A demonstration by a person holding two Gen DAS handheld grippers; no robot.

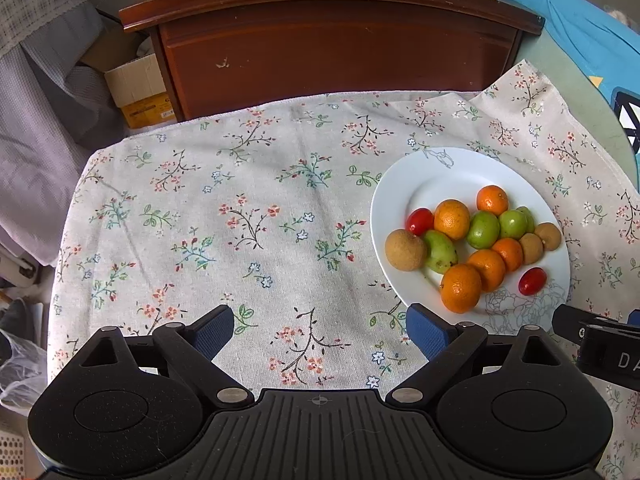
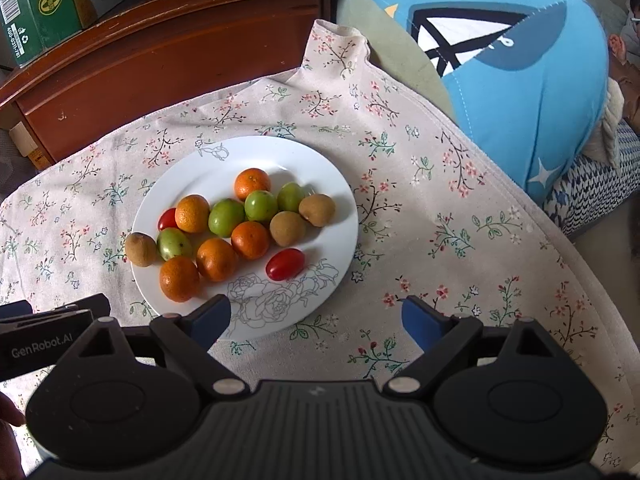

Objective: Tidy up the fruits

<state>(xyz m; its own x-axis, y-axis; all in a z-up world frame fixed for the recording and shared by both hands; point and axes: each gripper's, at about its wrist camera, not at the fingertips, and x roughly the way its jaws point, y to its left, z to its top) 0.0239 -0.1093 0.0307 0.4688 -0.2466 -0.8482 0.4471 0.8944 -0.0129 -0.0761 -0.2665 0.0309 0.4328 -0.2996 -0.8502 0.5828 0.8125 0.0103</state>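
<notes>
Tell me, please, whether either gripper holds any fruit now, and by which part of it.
Nothing is held. The left gripper and the right gripper both have open jaws with only cloth between them. All fruit lies on the white plate.

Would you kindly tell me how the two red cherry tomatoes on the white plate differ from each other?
The near cherry tomato lies by itself on bare plate beside the printed rose outline, while the far cherry tomato is tucked against an orange. The near one shows whole; the far one is partly hidden behind that orange. Both are red, glossy and on the same white plate.
</notes>
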